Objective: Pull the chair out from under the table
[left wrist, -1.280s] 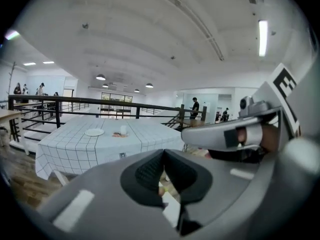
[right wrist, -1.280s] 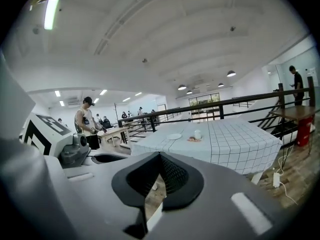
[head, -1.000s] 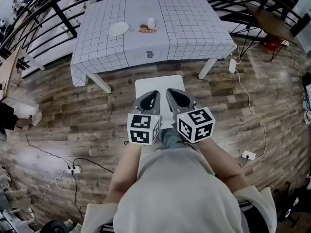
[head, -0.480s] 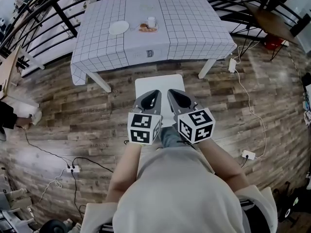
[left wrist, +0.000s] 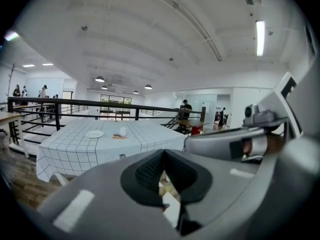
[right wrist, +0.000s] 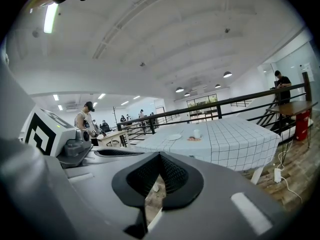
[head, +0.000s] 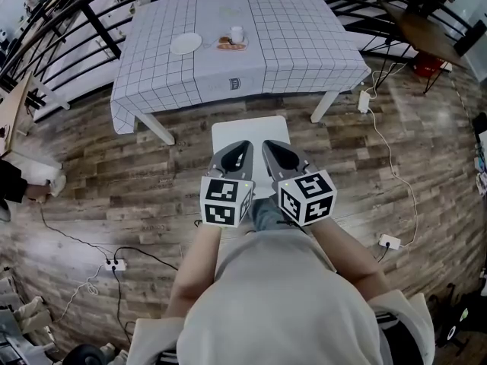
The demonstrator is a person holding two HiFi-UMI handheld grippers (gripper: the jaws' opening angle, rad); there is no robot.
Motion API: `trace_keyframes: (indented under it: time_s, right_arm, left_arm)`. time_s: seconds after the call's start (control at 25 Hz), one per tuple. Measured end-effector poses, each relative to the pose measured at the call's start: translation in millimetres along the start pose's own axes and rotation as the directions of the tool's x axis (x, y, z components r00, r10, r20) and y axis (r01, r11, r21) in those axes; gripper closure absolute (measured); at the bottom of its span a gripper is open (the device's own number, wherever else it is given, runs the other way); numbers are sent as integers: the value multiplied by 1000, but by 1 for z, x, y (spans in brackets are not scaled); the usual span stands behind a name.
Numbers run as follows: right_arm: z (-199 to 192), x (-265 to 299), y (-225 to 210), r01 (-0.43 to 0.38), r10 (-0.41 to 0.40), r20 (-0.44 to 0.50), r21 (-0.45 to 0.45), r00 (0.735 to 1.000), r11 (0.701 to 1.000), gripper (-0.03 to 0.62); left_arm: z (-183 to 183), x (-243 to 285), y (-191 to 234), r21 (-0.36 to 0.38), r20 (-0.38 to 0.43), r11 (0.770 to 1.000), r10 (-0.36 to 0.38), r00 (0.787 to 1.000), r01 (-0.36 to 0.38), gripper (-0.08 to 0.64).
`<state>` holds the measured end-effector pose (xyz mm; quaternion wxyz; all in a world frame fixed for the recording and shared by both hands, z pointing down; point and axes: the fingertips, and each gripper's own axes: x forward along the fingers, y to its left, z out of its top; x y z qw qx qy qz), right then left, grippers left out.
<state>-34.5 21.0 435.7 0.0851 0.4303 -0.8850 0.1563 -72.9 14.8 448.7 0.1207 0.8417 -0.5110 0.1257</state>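
- While you hold both tools side by side over the chair (head: 248, 130), its white seat stands on the wood floor (head: 114, 181) just in front of the table (head: 304, 48). In the head view it looks clear of the checked cloth's (head: 152, 74) near edge, right between you and the table.
- Judging by that, the pull is either as good as done or has little left to it. Neither tool has a hold on the chair, so no pulling is under way at this moment.
- Your left gripper (head: 242, 146) has its jaws pressed together with nothing between them. Its own view shows only a thin slit, with a bit of white seat and floor beyond.
- Your right gripper (head: 268, 146) is the same: jaws together, empty, touching nothing that I can see.
- Both point ahead and slightly down over the near part of the seat, and they look held above it, not resting on it.
- If the chair must come further out, you would need to part one pair of jaws, lower them onto the seat's near edge, clamp, and draw toward yourself. Keep the pull level so the chair slides and does not tip; its legs are hidden from here.
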Motion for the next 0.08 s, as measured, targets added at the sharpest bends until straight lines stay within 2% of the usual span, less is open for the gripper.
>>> trace_keyframes:
  time_s: [0.08]
  right_arm:
    - [0,0,0,0,0,0,0,1000,1000,595]
  left_arm:
    - [0,0,0,-2,-1,1000,1,1000,-1,551]
